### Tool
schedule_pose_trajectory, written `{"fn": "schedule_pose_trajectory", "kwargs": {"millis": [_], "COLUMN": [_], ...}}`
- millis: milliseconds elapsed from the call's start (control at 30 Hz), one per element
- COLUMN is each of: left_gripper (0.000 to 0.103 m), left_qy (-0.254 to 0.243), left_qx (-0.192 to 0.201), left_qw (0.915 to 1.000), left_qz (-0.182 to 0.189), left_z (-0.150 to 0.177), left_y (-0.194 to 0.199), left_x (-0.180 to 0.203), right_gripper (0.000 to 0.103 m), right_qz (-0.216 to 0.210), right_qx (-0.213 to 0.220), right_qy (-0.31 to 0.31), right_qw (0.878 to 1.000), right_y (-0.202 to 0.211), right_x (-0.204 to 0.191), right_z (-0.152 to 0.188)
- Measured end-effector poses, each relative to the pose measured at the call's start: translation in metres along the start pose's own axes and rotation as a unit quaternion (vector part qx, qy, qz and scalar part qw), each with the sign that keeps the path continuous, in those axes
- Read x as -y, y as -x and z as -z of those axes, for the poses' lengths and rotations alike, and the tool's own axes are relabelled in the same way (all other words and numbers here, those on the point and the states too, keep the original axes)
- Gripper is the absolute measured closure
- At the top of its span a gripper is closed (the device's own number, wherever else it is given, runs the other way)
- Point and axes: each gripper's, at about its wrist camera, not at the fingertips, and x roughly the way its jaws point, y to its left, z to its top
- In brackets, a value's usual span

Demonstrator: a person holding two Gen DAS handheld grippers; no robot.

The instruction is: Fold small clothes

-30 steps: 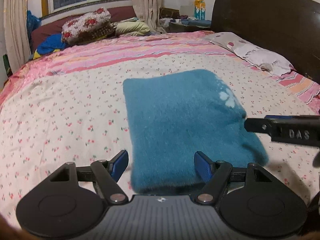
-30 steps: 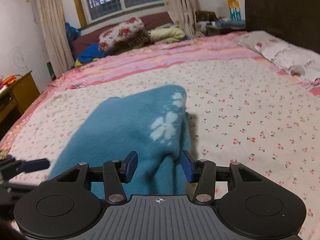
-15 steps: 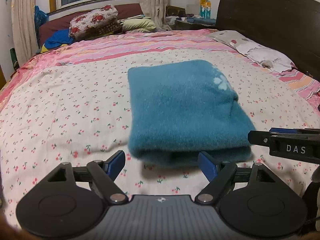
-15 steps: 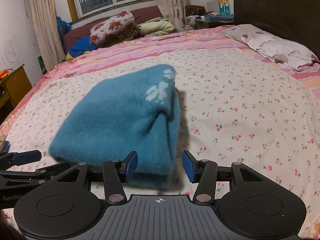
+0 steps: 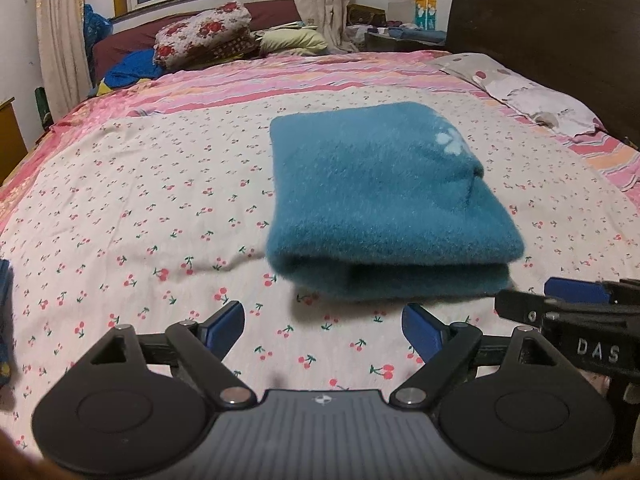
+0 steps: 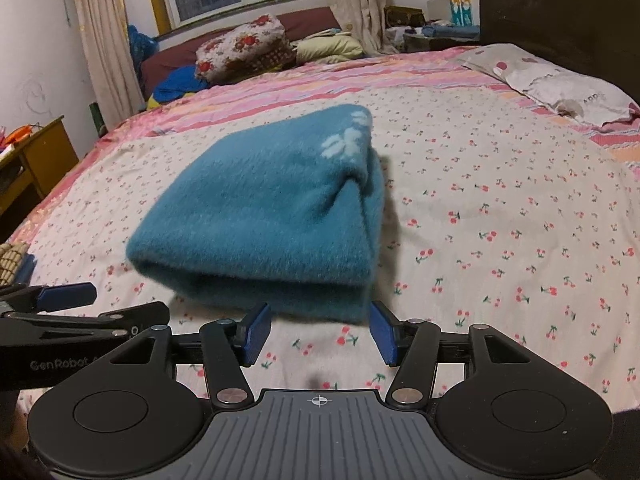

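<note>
A fluffy teal garment with a white paw print lies folded on the cherry-print bedspread; its doubled edge faces me. My left gripper hovers just short of that near edge, jaws opening, with only bedspread between the blue pads. In the right wrist view the same teal garment lies ahead of my right gripper, whose jaws are also opening and stand clear of the cloth. The right gripper's fingers poke in at the left view's right edge, and the left gripper's fingers show at the right view's left edge.
A dark headboard and a pillow line the right side. Folded quilts and cushions are piled at the far end under the window. A wooden cabinet stands left of the bed. A dark blue cloth sits at the left edge.
Both grippers have let go of the teal garment and drawn back from it. The garment now lies flat and folded on the bed. Both pairs of jaws stand wider.
</note>
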Motion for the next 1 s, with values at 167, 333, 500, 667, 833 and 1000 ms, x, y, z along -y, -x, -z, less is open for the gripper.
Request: {"fn": "schedule_pose_trajectory", "kwargs": {"millis": [167, 333, 500, 667, 833, 1000], "left_gripper": [0.01, 0.006, 0.006, 0.005, 0.005, 0.005], "left_qy": [0.002, 0.002, -0.003, -0.004, 0.0, -0.005], "left_qx": [-0.004, -0.007, -0.013, -0.013, -0.015, -0.015], "left_qw": [1.0, 0.9999, 0.9996, 0.9993, 0.9991, 0.9986], "left_qz": [-0.007, -0.013, -0.026, -0.035, -0.04, -0.05], "left_z": [0.006, 0.015, 0.02, 0.02, 0.02, 0.02], "left_y": [0.001, 0.003, 0.003, 0.005, 0.005, 0.006], "left_x": [0.0, 0.001, 0.003, 0.004, 0.003, 0.005], "right_gripper": [0.046, 0.044, 0.044, 0.041, 0.04, 0.04], "right_qz": [-0.001, 0.001, 0.003, 0.001, 0.002, 0.004], "right_qx": [-0.003, 0.0, -0.002, -0.005, -0.007, -0.01], "right_qy": [0.012, 0.011, 0.012, 0.017, 0.017, 0.021], "right_qw": [1.0, 1.0, 1.0, 1.0, 1.0, 1.0], "right_y": [0.003, 0.007, 0.007, 0.008, 0.008, 0.008], "right_x": [-0.008, -0.008, -0.009, -0.012, -0.013, -0.015], "right_z": [0.009, 0.013, 0.016, 0.02, 0.024, 0.025]}}
